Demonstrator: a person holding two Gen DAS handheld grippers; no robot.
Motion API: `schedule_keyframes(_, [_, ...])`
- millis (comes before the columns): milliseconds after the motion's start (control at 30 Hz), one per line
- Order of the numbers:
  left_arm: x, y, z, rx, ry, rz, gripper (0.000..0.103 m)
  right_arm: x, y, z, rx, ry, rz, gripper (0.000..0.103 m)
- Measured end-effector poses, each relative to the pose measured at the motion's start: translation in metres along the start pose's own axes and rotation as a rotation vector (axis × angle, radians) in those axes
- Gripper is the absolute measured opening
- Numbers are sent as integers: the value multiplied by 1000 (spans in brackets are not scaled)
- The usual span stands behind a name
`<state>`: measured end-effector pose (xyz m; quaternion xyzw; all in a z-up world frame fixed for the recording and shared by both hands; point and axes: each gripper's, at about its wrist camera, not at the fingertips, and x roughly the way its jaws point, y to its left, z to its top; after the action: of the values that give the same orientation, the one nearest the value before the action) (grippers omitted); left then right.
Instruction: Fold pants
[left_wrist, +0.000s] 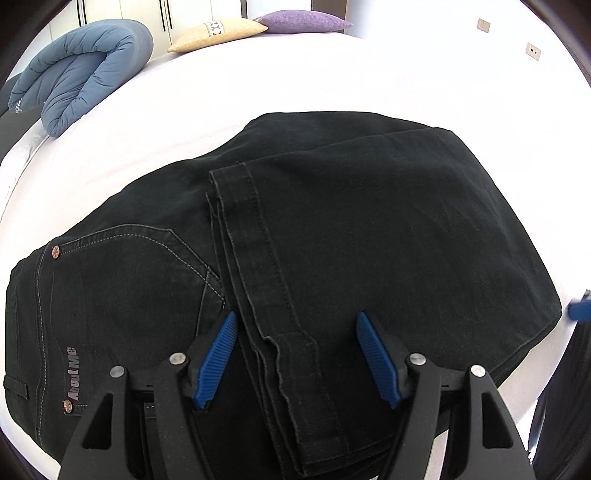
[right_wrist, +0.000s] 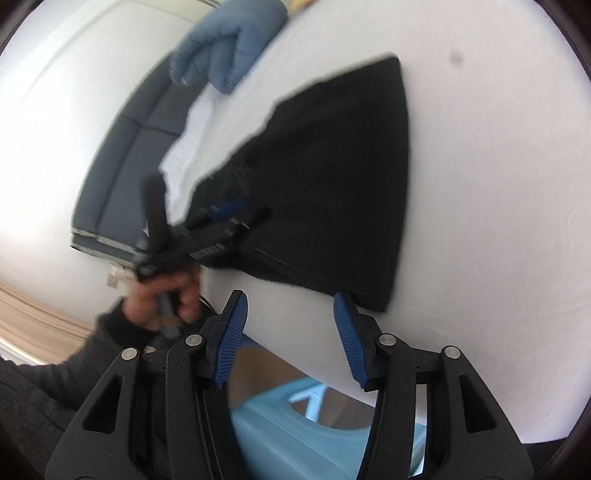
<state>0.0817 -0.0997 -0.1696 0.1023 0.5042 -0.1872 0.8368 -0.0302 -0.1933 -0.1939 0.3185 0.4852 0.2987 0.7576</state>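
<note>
Black pants (left_wrist: 369, 221) lie folded on the white bed (left_wrist: 332, 74), with the leg hems laid over the seat beside a back pocket. My left gripper (left_wrist: 297, 315) hovers open just above those hems, its blue pads on either side of the hem stack and not pressing it. The blurred right wrist view shows the pants (right_wrist: 332, 166) as a dark wedge, with a hand (right_wrist: 166, 295) holding the left gripper (right_wrist: 225, 214) at their left end. My right gripper (right_wrist: 290, 297) is open at the bed's near edge, by the pants' near corner, with nothing between its fingers.
A rolled blue duvet (left_wrist: 85, 70) lies at the bed's far left, with a cream pillow (left_wrist: 218, 35) and a purple pillow (left_wrist: 306, 20) at the head. A pale blue plastic item (right_wrist: 295, 424) stands on the floor below the bed's edge.
</note>
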Motion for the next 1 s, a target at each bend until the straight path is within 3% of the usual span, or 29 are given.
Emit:
schedule_keyframes(133, [-1, 1, -1, -3, -3, -1, 71, -4, 2, 30, 22, -71, 89, 49])
schedule_keyframes(233, [-1, 3, -2, -6, -4, -2, 71, 20, -5, 48, 41, -34, 116, 49])
schedule_keyframes(333, [-1, 4, -4, -11, -8, -2, 71, 70, -38, 47, 136, 100, -111, 45])
schedule_keyframes(400, [-1, 5, -5, -15, -13, -4, 70, 69, -39, 43, 113, 49, -125, 36])
schedule_keyframes(567, [-6, 9, -6, -37, -26, -14, 70, 69, -28, 35, 94, 4, -161, 36])
schedule_keyframes(800, [-30, 29, -24, -149, -39, -72, 71, 61, -24, 34, 99, -9, -199, 39])
schedule_keyframes(833, [-38, 36, -29, -184, -60, -74, 73, 61, -23, 34, 93, -10, -208, 40])
schedule_keyframes(900, [-55, 58, -41, -294, -115, -64, 89, 60, -19, 33, 82, -20, -220, 44])
schedule_keyframes(967, [-74, 97, -66, -502, -180, -73, 98, 61, -14, 31, 63, -36, -227, 50])
schedule_keyframes(1000, [-79, 113, -76, -587, -197, -92, 98, 62, -11, 30, 49, -44, -225, 58])
